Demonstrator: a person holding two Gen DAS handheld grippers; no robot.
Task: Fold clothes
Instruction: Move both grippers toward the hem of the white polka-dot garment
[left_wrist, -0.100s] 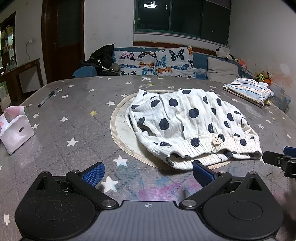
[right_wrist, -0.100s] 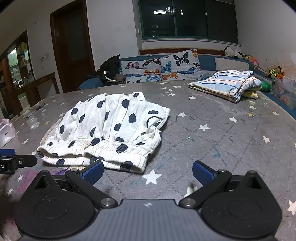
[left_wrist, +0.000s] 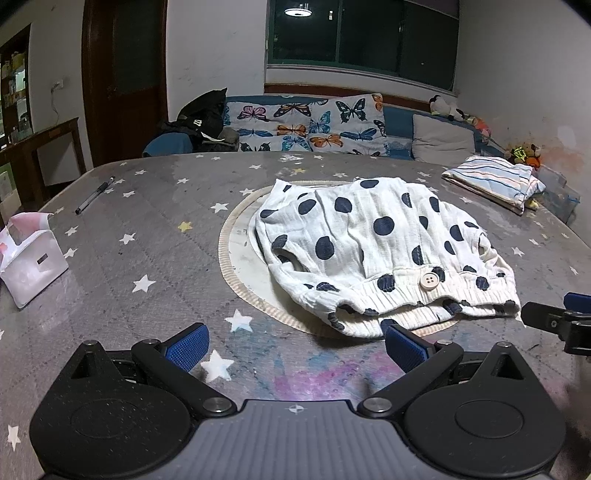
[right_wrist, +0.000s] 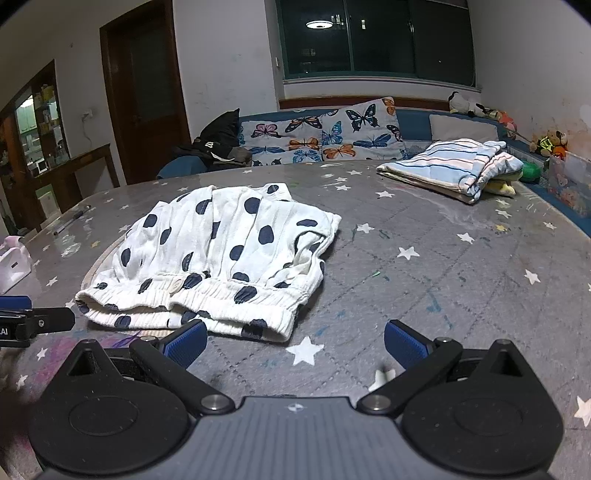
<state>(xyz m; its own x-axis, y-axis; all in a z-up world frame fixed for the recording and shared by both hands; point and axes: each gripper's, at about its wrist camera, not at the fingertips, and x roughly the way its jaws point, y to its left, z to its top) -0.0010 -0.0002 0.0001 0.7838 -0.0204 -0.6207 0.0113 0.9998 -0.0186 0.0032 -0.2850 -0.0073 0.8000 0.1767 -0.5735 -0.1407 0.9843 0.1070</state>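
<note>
A grey cover printed with white stars lies over the bench (left_wrist: 155, 236), glossy and scuffed, with a purple smear of colour near its front edge. A round woven mat (left_wrist: 236, 266) sits about the middle of the bench. Toward the left edge stand a white tissue box (left_wrist: 33, 266) and, farther back, a pen (left_wrist: 94, 195). A folded striped cloth (right_wrist: 458, 166) rests at the far right corner. Behind the bench runs a blue sofa with butterfly cushions (left_wrist: 306, 127), a dark jacket (left_wrist: 203, 118) heaped at its left end, soft toys (right_wrist: 552, 142) along the right wall, a dark window (right_wrist: 373, 37) above and a brown door (right_wrist: 142, 88) at left.

The white polka-dot shorts (left_wrist: 373, 243) lie on the mat, overhanging its right side, crumpled and partly folded, the ribbed waistband with one pale button (left_wrist: 429, 279) facing the front edge.

The left hand-held gripper (left_wrist: 295, 341) hovers low at the front edge with its jaws spread wide, holding nothing, its right finger close to the waistband. The right hand-held gripper (right_wrist: 295, 341) is equally wide and empty, its left finger just at the waistband's right end.
</note>
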